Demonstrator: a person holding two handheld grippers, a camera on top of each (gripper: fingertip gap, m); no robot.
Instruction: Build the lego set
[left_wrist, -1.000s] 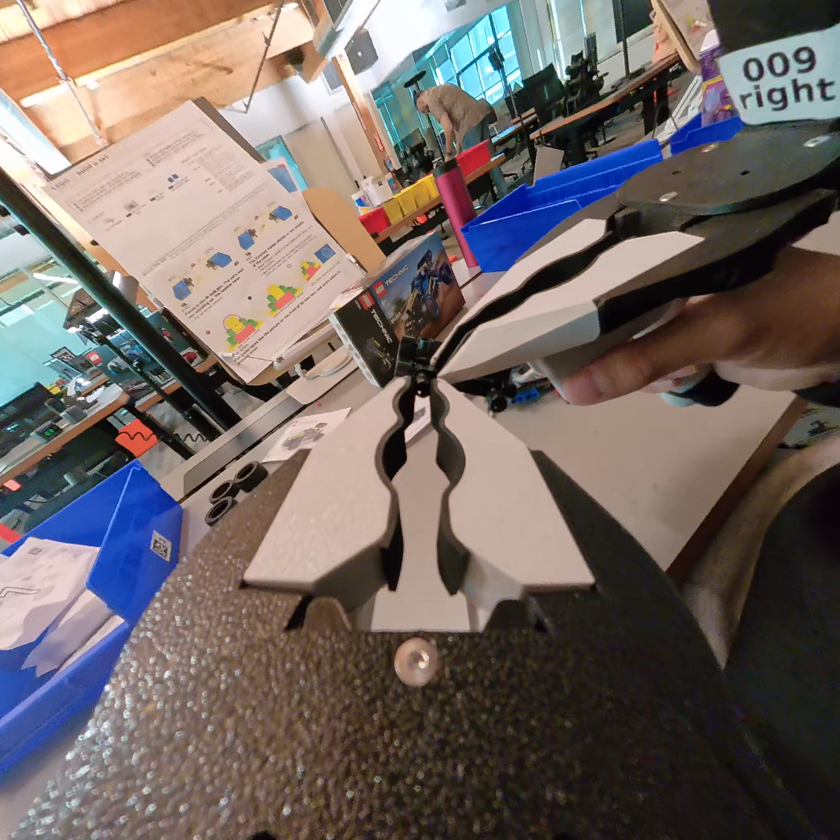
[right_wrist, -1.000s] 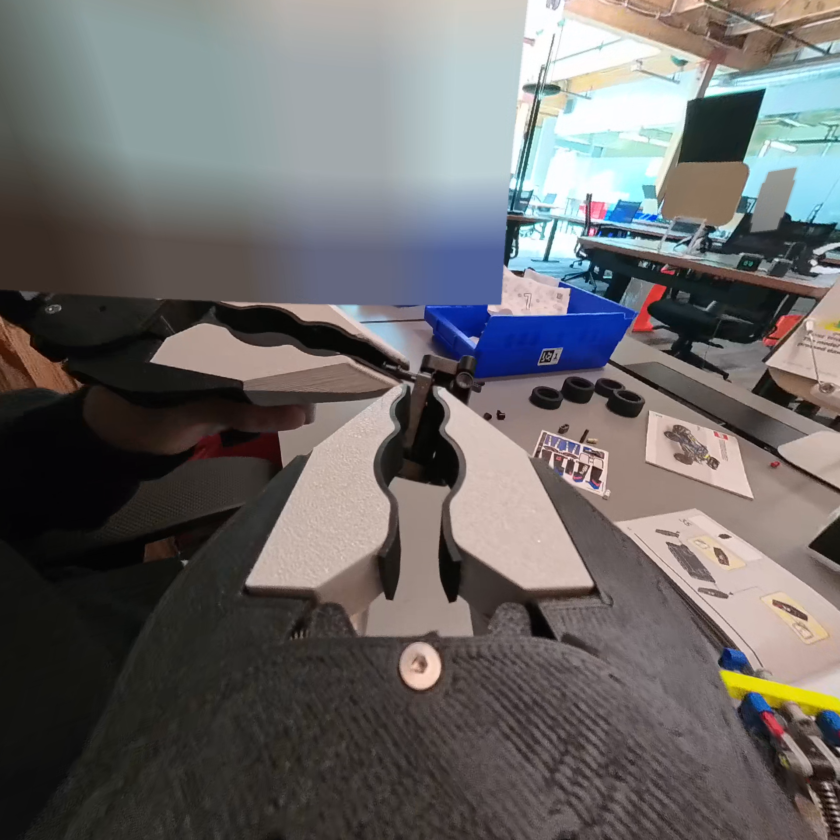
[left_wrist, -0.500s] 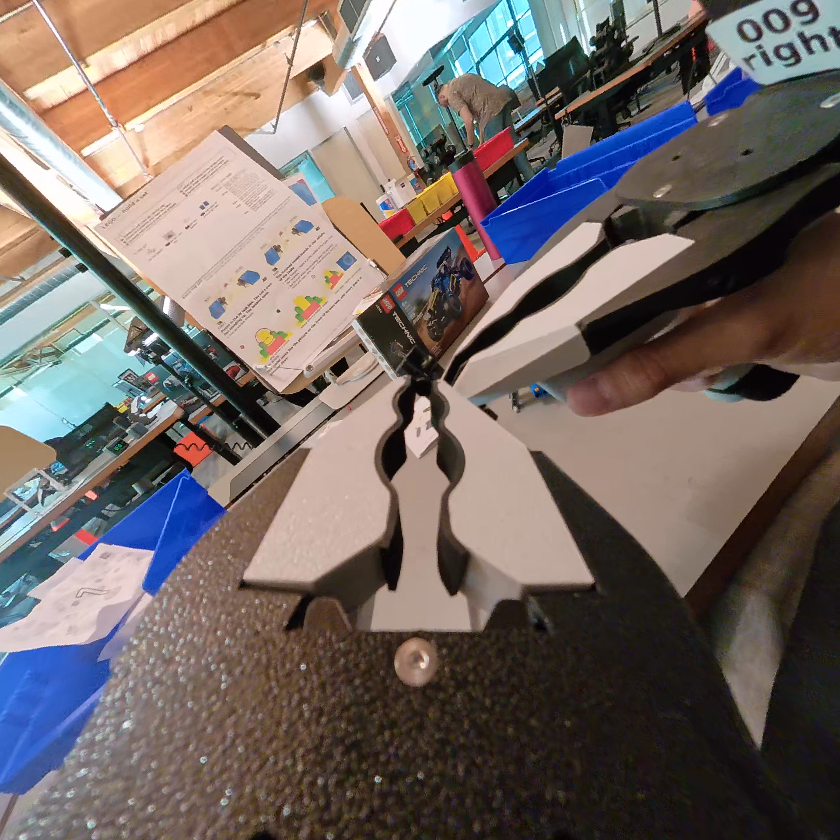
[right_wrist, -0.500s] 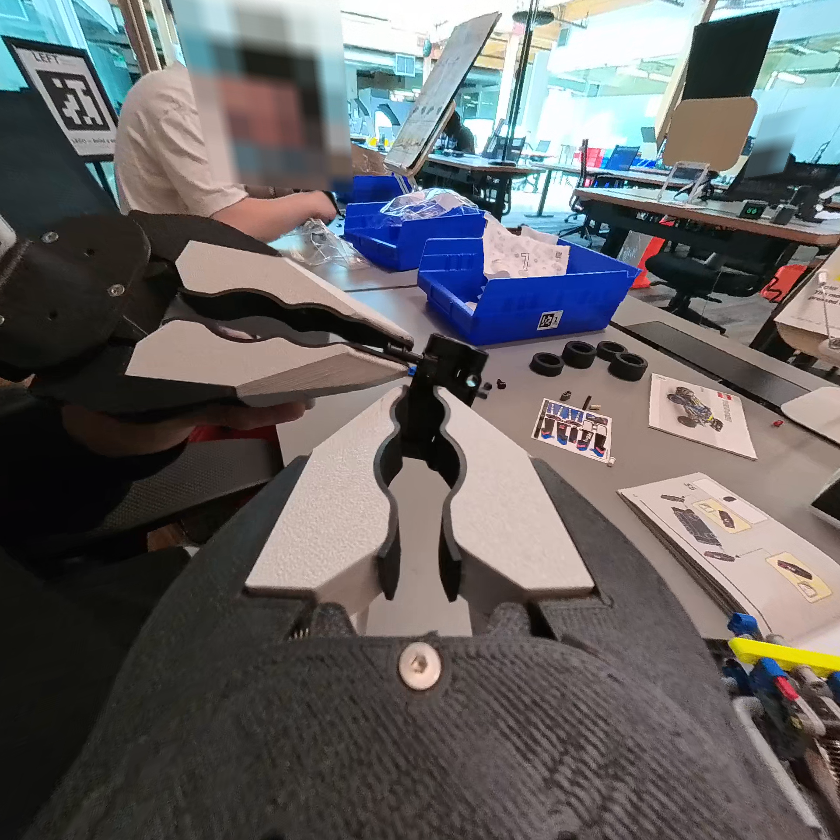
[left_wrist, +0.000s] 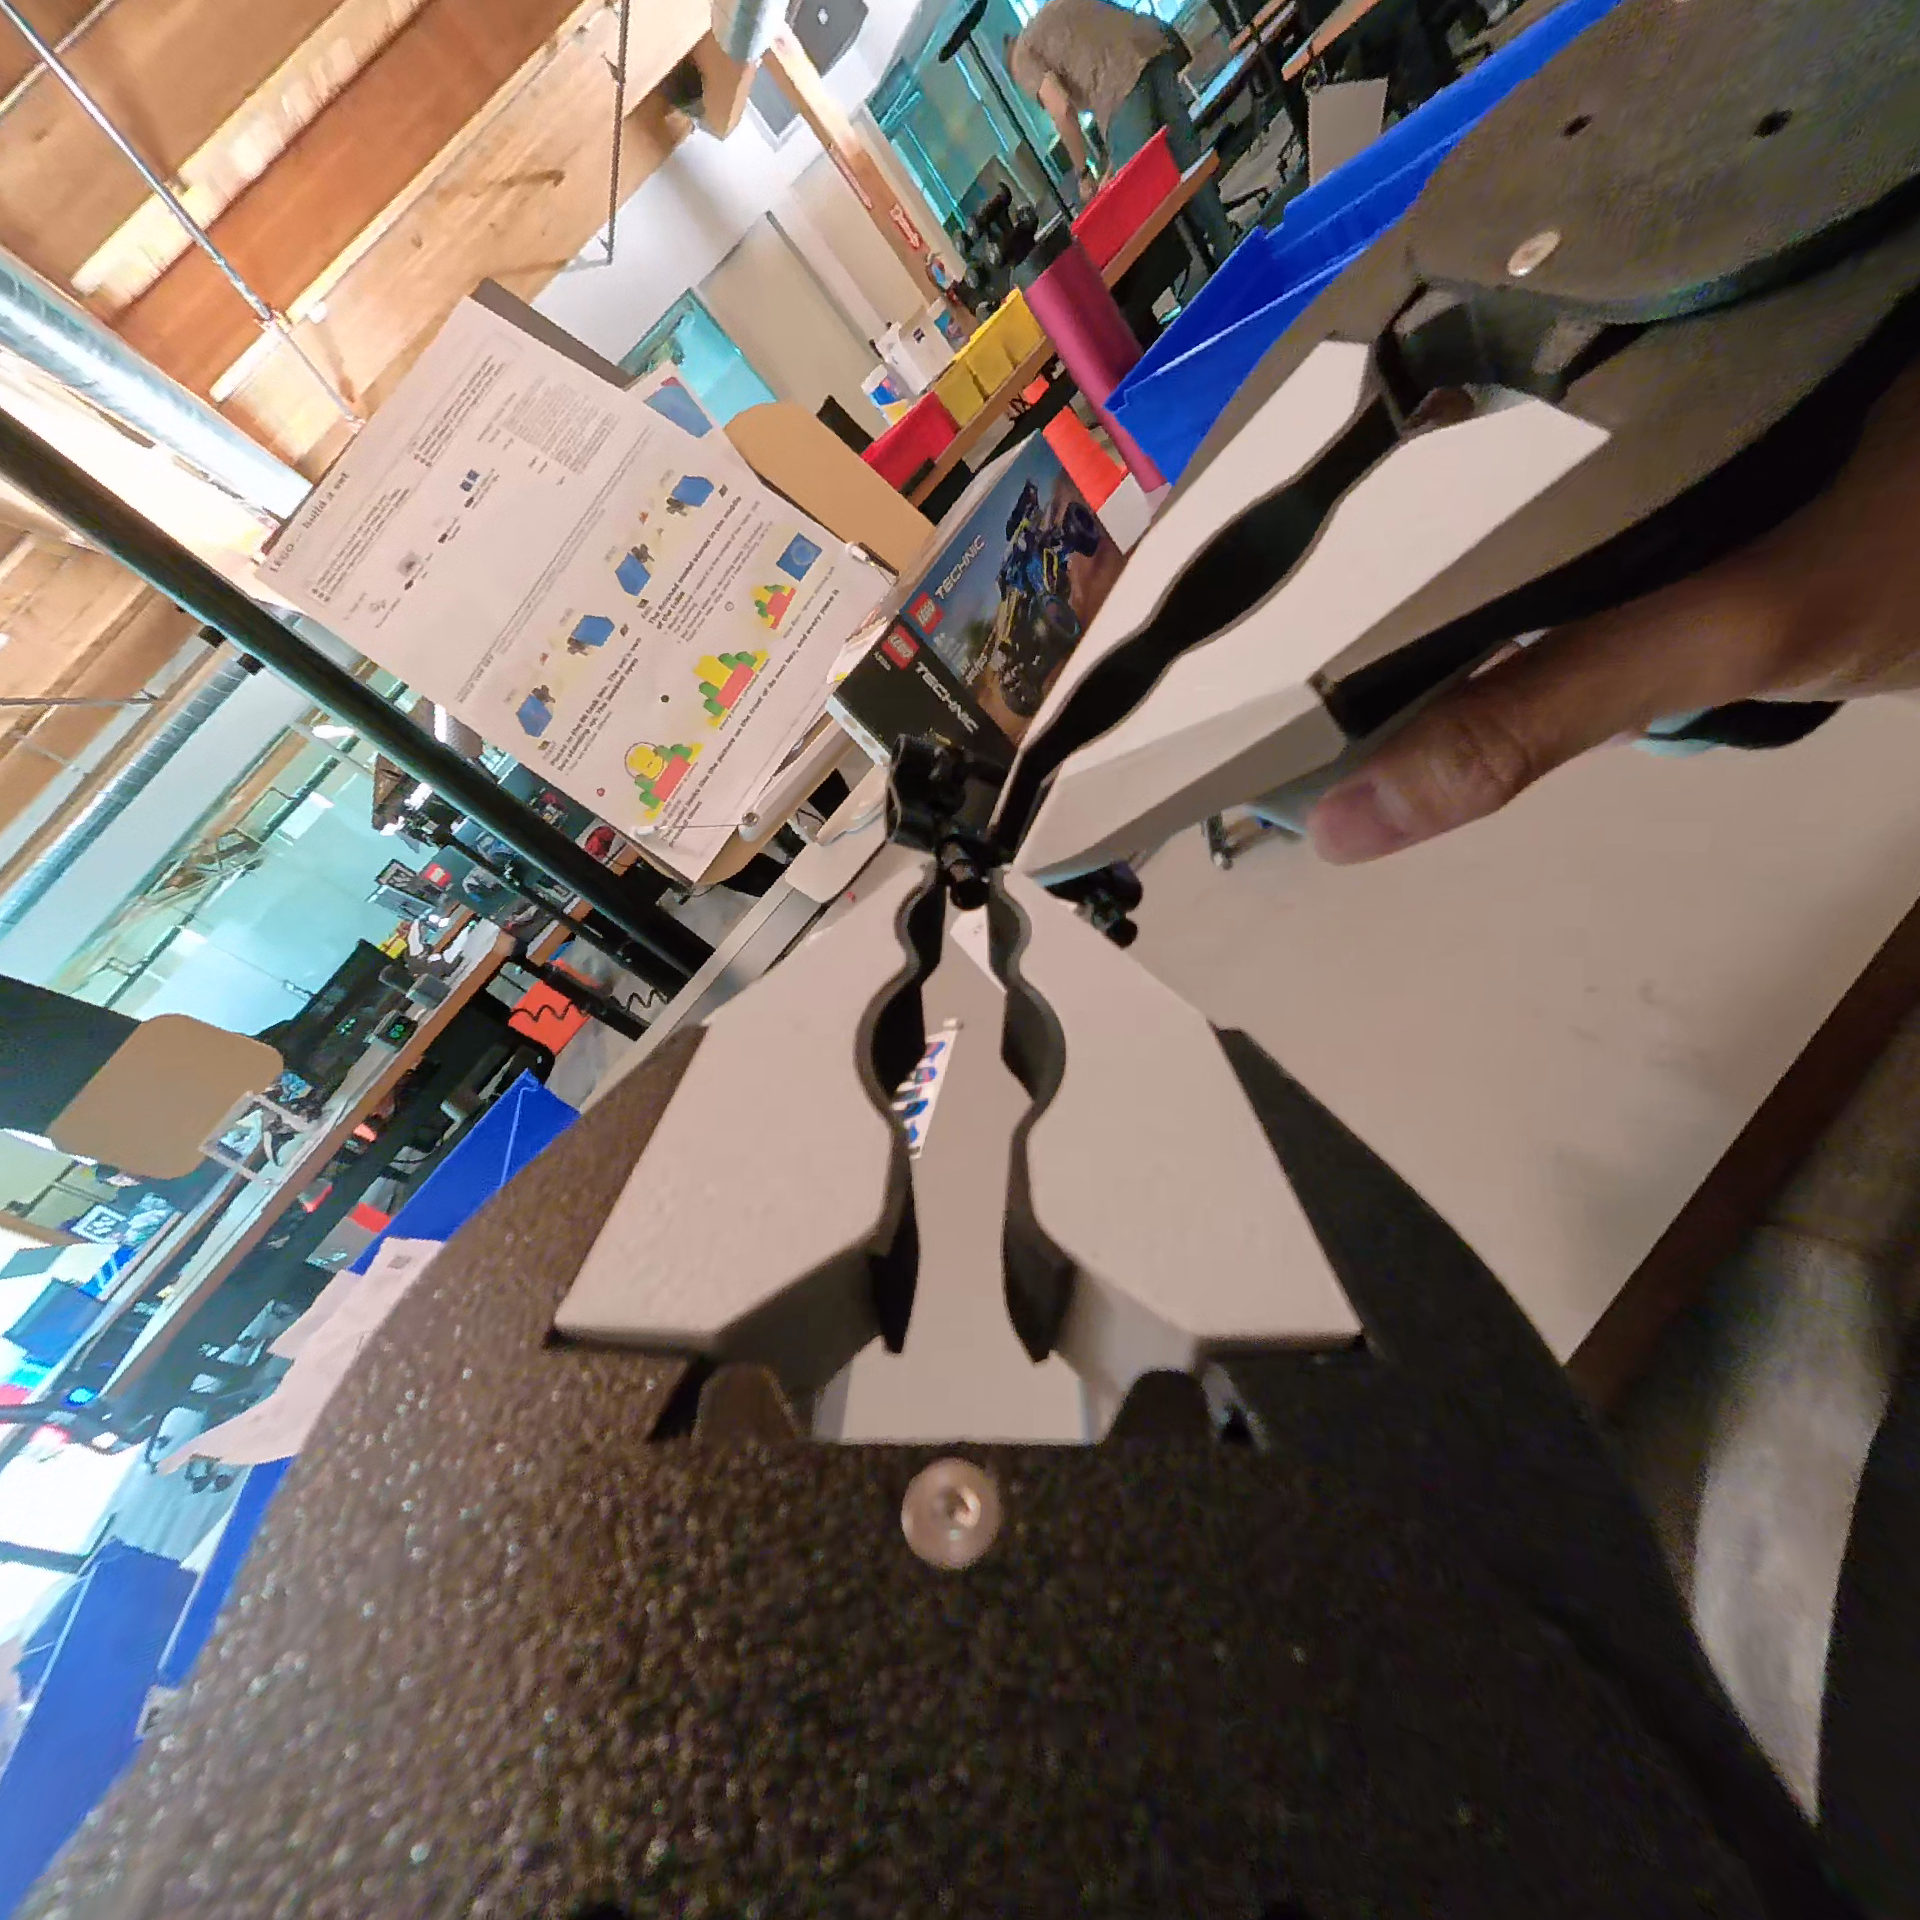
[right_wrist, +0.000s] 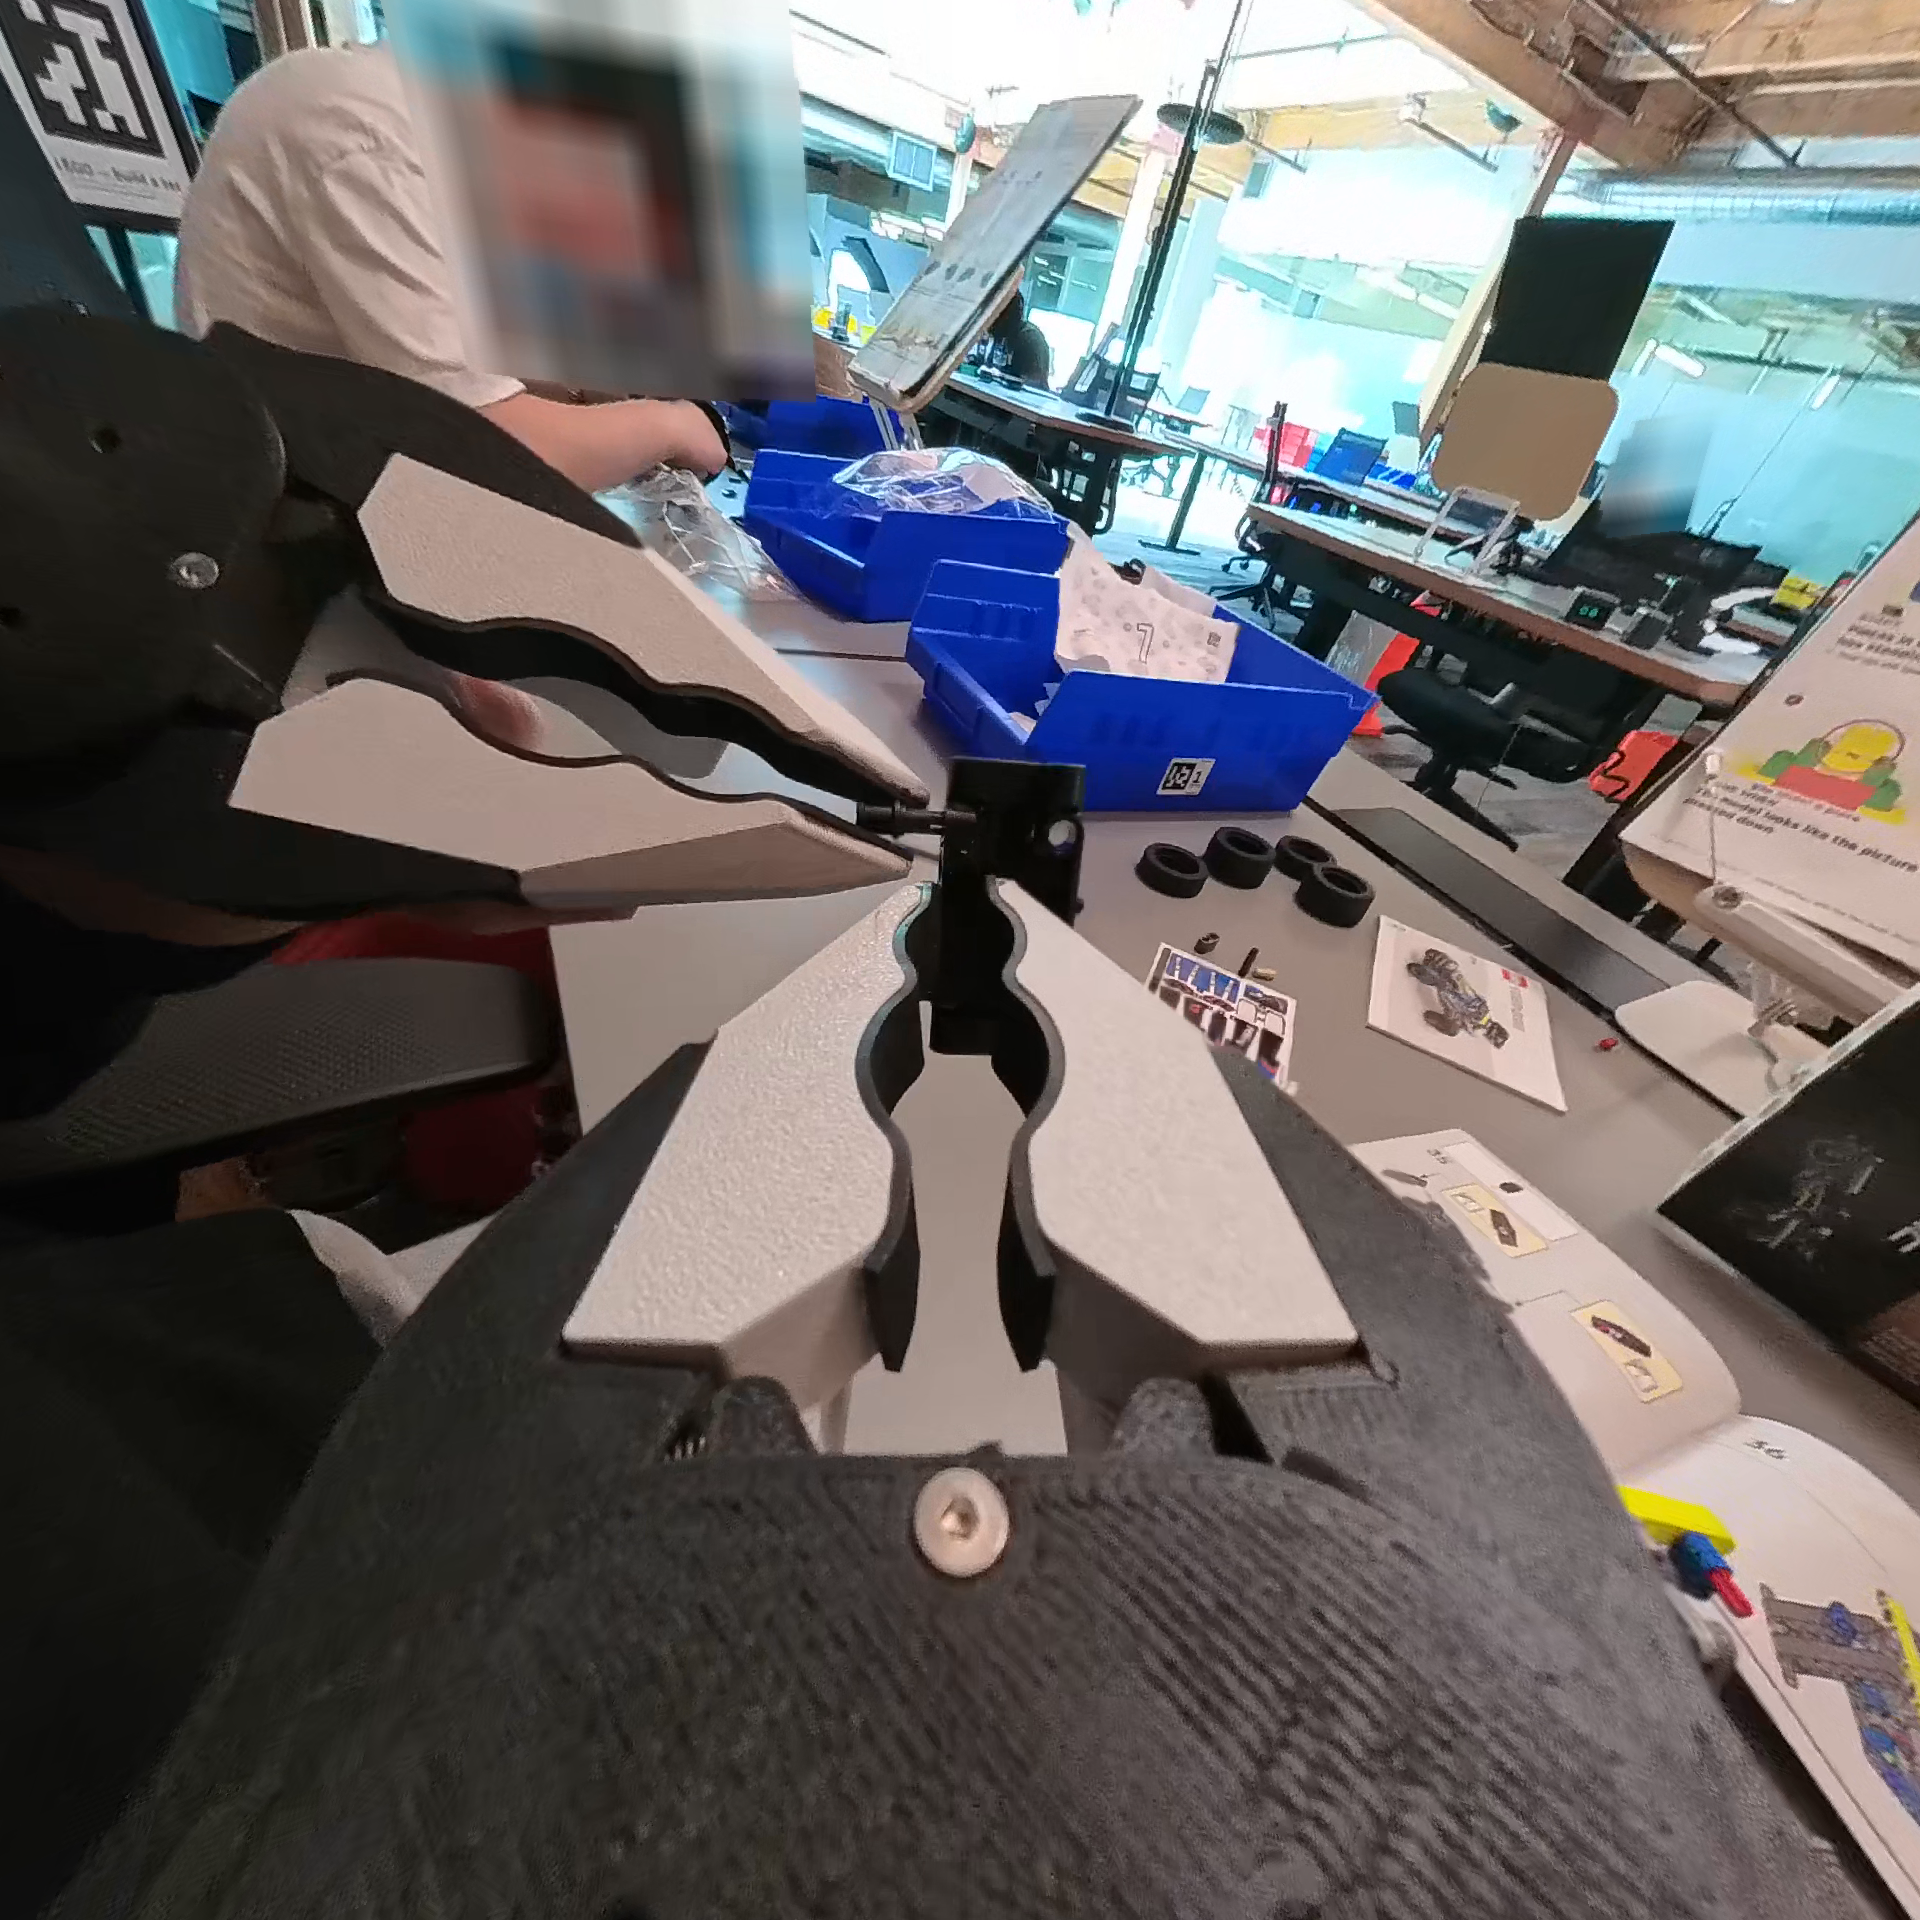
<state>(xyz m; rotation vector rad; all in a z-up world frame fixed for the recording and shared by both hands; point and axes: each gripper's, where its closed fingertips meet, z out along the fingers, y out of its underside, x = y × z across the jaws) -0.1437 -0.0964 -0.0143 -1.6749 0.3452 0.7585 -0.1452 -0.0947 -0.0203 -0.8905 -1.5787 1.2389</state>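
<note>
two claws meet above the surface (right_wrist: 1455, 935): your right claw (right_wrist: 961, 904) clamps a black beam piece (right_wrist: 1013, 821), your left claw (left_wrist: 961, 888) pinches its black pin (right_wrist: 914, 818).

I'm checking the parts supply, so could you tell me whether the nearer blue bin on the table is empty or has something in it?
Not empty: the nearer blue bin holds white printed paper rising above its rim.

I've tilted my left gripper (left_wrist: 961, 894) further, its black pin (left_wrist: 964, 878) nearly seated in the black connector (right_wrist: 1013, 821) (right-held), both grippers raised higher
</note>
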